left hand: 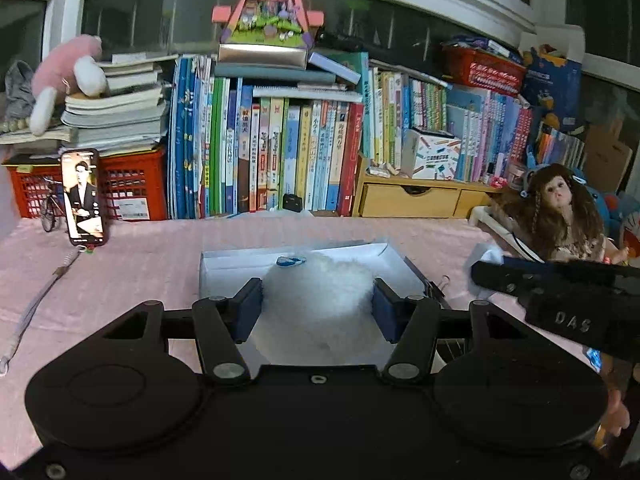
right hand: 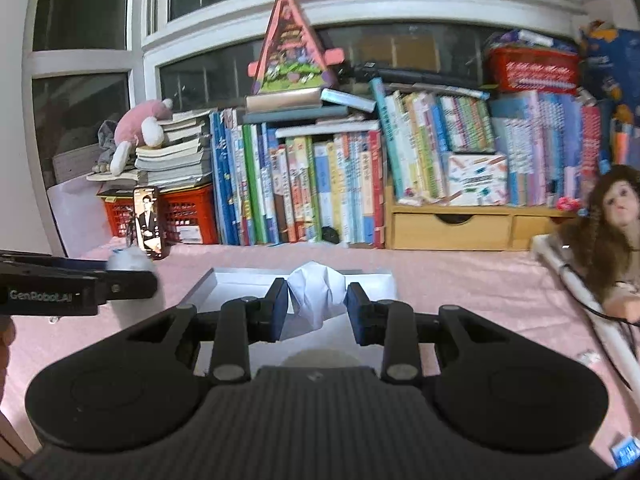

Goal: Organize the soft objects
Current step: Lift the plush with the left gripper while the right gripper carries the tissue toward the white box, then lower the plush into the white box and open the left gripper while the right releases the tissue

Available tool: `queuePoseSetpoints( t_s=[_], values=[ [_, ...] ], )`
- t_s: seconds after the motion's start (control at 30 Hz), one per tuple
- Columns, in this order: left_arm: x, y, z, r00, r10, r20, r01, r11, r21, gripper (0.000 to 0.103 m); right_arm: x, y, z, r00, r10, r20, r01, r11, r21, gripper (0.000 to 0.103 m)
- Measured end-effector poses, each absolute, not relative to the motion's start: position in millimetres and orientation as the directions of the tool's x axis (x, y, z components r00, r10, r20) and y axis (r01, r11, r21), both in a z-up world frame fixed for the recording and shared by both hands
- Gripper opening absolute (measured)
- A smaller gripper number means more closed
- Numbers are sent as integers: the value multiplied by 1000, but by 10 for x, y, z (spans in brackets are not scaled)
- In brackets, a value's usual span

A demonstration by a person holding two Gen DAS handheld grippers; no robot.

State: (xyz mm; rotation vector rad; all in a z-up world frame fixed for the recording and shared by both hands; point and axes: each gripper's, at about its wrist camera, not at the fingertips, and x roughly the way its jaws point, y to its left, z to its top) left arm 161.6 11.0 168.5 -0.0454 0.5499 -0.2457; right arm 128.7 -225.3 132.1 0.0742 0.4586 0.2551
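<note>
My left gripper (left hand: 318, 292) is shut on a white fluffy plush ball (left hand: 316, 312), its blue pads pressed into both sides. The ball hangs just above a shallow white box (left hand: 224, 264) on the pink tablecloth, and a small blue tag (left hand: 290, 261) shows at its far edge. My right gripper (right hand: 317, 292) is shut on a crumpled white cloth (right hand: 316, 292), held over the same box (right hand: 372, 280). Each gripper appears in the other's view: the right gripper (left hand: 478, 272) comes in from the right, the left gripper (right hand: 154, 280) from the left with white fluff at its tip.
A lit phone (left hand: 84, 196) stands propped at the back left, with a lanyard (left hand: 36, 304) trailing from it. A long-haired doll (left hand: 560, 208) sits at the right. Books (left hand: 280, 148), red crates (left hand: 132, 188) and wooden drawers (left hand: 412, 200) line the back.
</note>
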Motion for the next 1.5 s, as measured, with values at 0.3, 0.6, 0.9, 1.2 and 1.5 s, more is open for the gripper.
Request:
queuePoseSetpoints(
  t_s=[0.3, 0.6, 0.9, 1.2, 1.5],
  values=[
    [2488, 154, 1429, 711, -243, -660, 175, 970, -168, 55, 2148, -2040, 1008, 706, 310, -637, -196, 949, 246, 37],
    [2989, 194, 964, 575, -240, -782, 138, 971, -196, 55, 2484, -1768, 767, 577, 284, -766, -189, 959, 213, 38],
    [3104, 185, 834, 524, -244, -816, 138, 970, -202, 55, 2687, -1643, 555, 472, 235, -849, -162, 970, 179, 39],
    [3138, 193, 801, 515, -263, -816, 140, 965, -223, 56, 2714, -1656, 508, 447, 230, -864, -155, 972, 179, 44],
    [3158, 182, 768, 498, -275, -822, 145, 962, -234, 59, 2723, -1633, 491, 442, 226, -868, -166, 972, 169, 53]
  ],
)
